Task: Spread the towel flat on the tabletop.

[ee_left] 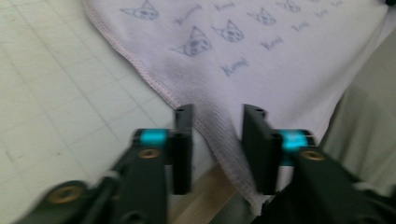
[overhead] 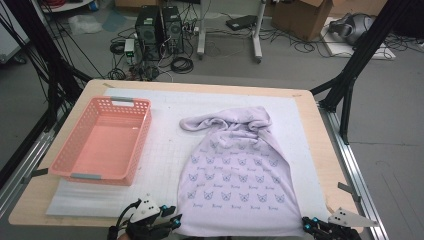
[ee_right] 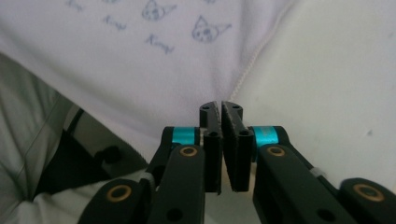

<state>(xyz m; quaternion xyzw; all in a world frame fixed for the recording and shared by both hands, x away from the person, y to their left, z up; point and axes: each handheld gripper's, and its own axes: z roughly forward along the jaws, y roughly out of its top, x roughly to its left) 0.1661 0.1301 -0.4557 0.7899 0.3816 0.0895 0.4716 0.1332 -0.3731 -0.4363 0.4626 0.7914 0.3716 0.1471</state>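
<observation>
The high view looks forward and down from the person's side, taking in the whole table (overhead: 310,150) and the floor beyond. Each gripper view rides low — close over the cloth (overhead: 235,175) (near corners) — and all three share that cloth's near hem.

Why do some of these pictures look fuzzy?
Left gripper view: the cloth and the hand-held gripper are smeared by motion blur. Right gripper view: soft on the cloth print, jaws sharper. High view: even light, mild blur throughout, no glare.
</observation>
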